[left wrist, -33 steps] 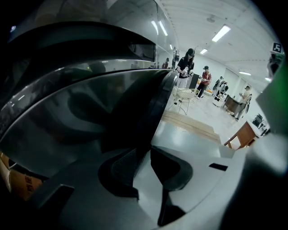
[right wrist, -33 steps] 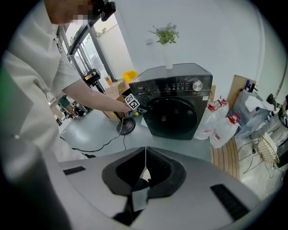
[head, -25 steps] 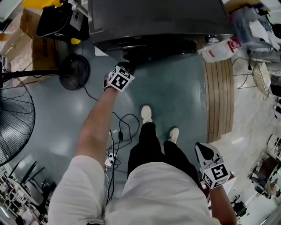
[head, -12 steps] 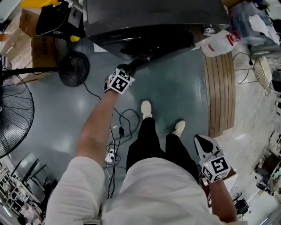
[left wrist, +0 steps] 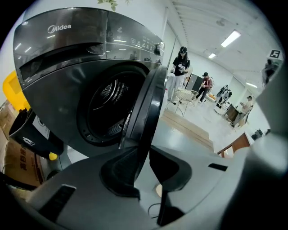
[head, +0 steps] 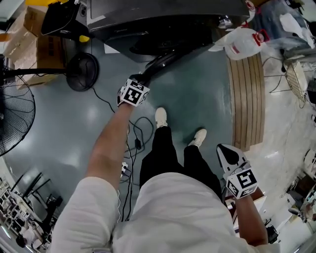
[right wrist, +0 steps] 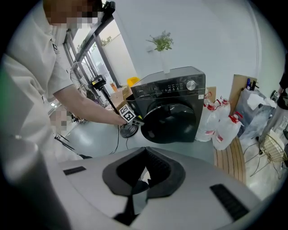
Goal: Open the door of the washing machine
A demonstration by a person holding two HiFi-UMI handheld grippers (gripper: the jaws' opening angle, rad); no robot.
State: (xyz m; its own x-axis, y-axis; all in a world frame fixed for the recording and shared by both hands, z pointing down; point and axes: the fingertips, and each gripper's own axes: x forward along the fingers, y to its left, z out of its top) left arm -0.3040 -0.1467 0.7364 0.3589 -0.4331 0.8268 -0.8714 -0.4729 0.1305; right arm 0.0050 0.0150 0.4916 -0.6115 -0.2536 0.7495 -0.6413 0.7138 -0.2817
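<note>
- The dark grey front-loading washing machine (head: 163,15) stands at the top of the head view, with the person facing it from the blue-grey floor (head: 64,128).
- Its round, dark-rimmed door (head: 159,63) is already off the front panel. It juts out at an angle from the machine toward the person's left side.
- In the left gripper view the door (left wrist: 146,108) shows edge-on, and the ribbed metal drum opening (left wrist: 105,105) behind it is exposed, so the latch is released.
- The left gripper (head: 143,77) is on the door's free edge with the arm stretched forward. Its jaws have just been closing, and the rim runs between the pads, which clamp it.
- The right gripper (head: 224,152) hangs low by the person's right hip, well apart from the machine. Its jaws (right wrist: 145,155) are together with nothing in them.
- From the right gripper view the door (right wrist: 173,123) still partly covers the opening, so I judge it partly open rather than fully open.
- What seems left is to swing the door wider on its hinge and then let go of the rim.
- The white plastic jugs (head: 244,43) beside the machine stand on the side away from the door's swing.
</note>
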